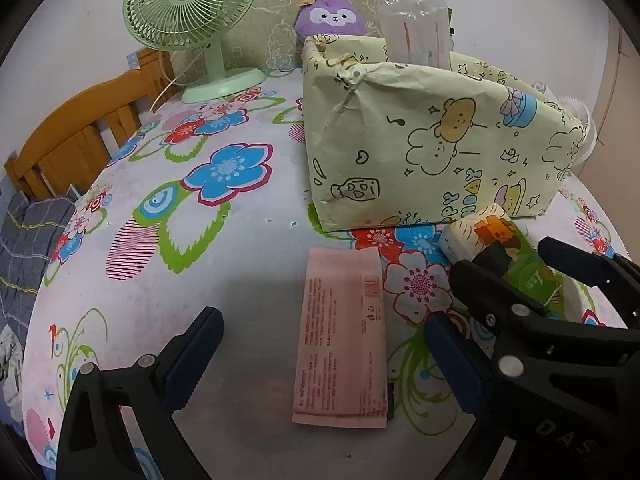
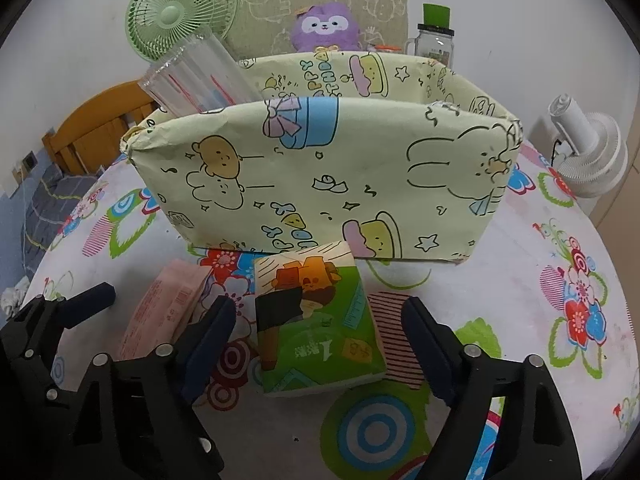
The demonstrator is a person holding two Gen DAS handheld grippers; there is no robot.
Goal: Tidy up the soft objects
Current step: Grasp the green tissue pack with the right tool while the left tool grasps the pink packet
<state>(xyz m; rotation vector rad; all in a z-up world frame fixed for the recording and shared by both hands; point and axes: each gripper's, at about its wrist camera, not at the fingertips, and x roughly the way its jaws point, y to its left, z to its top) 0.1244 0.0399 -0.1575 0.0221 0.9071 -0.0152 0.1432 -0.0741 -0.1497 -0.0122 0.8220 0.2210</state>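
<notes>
Two packs lie before the box (image 2: 320, 176): our spread, empty right gripper (image 2: 320, 336) straddles the tissue pack (image 2: 316, 320) lengthwise; our left gripper (image 1: 320, 340), likewise wide and empty, faces the pink pack (image 1: 340, 336).

Open left tongs (image 1: 320, 354) straddle a pink packet (image 1: 342, 344) lying before the paper-wrapped box (image 1: 420, 148).

Creased matt paper box (image 2: 320, 176); glossy plastic-wrapped tissue pack (image 2: 316, 324); fuzzy plush toy (image 2: 324, 28).

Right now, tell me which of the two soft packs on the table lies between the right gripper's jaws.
The green tissue pack with the cartoon picture, flat between the open right gripper. The pink pack lies to its left, outside them.
</notes>
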